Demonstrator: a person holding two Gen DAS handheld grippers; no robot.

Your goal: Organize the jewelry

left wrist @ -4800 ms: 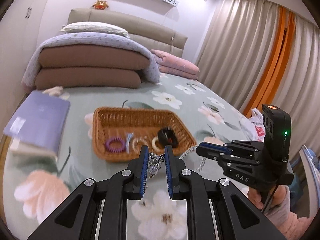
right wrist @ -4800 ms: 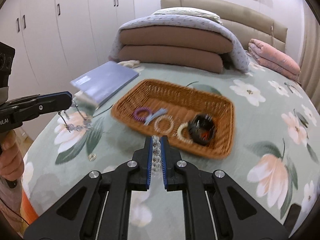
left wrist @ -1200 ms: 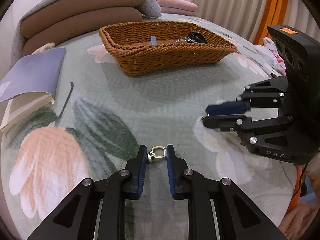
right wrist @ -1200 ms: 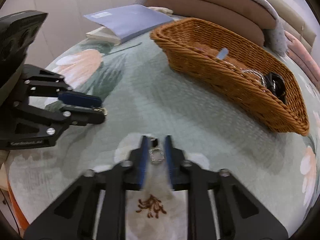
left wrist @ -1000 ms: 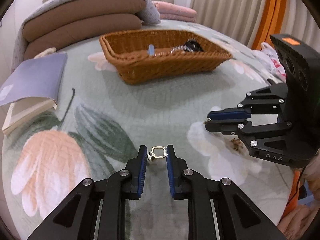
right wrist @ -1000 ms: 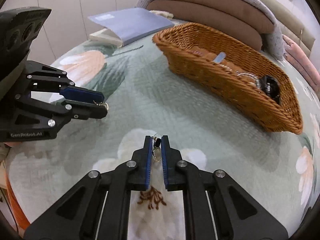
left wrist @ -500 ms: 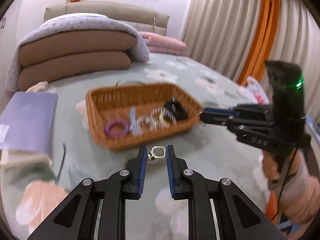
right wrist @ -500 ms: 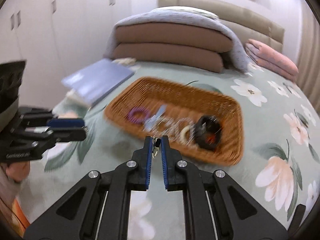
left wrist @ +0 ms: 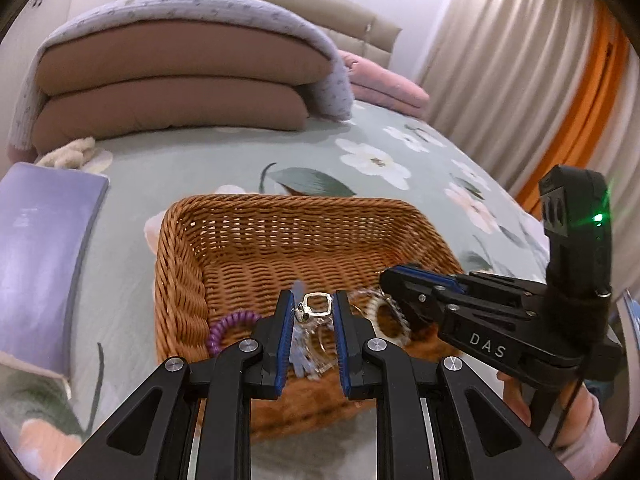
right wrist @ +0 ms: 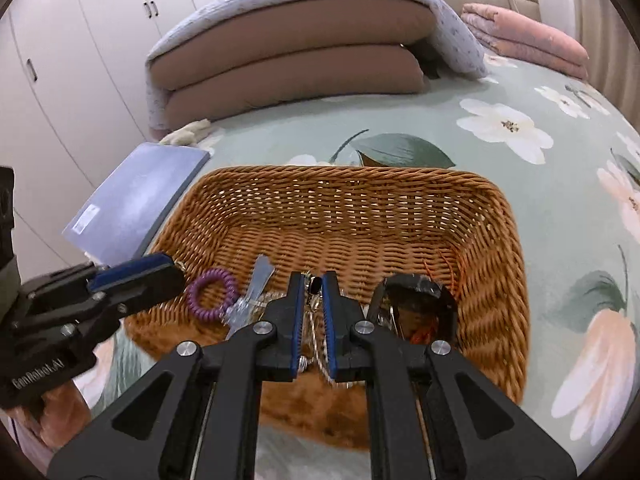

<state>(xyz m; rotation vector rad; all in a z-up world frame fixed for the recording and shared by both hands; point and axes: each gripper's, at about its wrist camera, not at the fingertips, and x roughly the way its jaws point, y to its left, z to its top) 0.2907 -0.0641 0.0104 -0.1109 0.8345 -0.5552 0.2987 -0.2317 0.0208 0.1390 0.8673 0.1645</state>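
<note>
A brown wicker basket [left wrist: 304, 216] [right wrist: 352, 184] sits on the flowered bedspread. My left gripper [left wrist: 311, 305] is shut on a small gold square-framed earring [left wrist: 316, 305] and holds it over the basket's near left part. My right gripper [right wrist: 314, 285] is shut on a matching small earring [right wrist: 315, 286], seen edge-on, over the basket's near middle. It also shows in the left wrist view [left wrist: 390, 280]. Inside the basket lie a purple coil hair tie [right wrist: 212, 287], a pale blue clip [right wrist: 256, 280], a black scrunchie [right wrist: 416, 300] and pale bracelets [left wrist: 376, 310].
A lilac book [right wrist: 140, 196] [left wrist: 36, 248] lies left of the basket. Folded brown and lilac quilts [left wrist: 172, 76] are stacked behind it, with a pink quilt [right wrist: 528, 32] to the right. Curtains [left wrist: 520, 72] hang on the right, wardrobe doors [right wrist: 68, 40] on the left.
Both grippers closed on small earrings on the bedspread, lifted them and carried them forward. They now hang over the basket's near edge, much closer than half a second ago.
</note>
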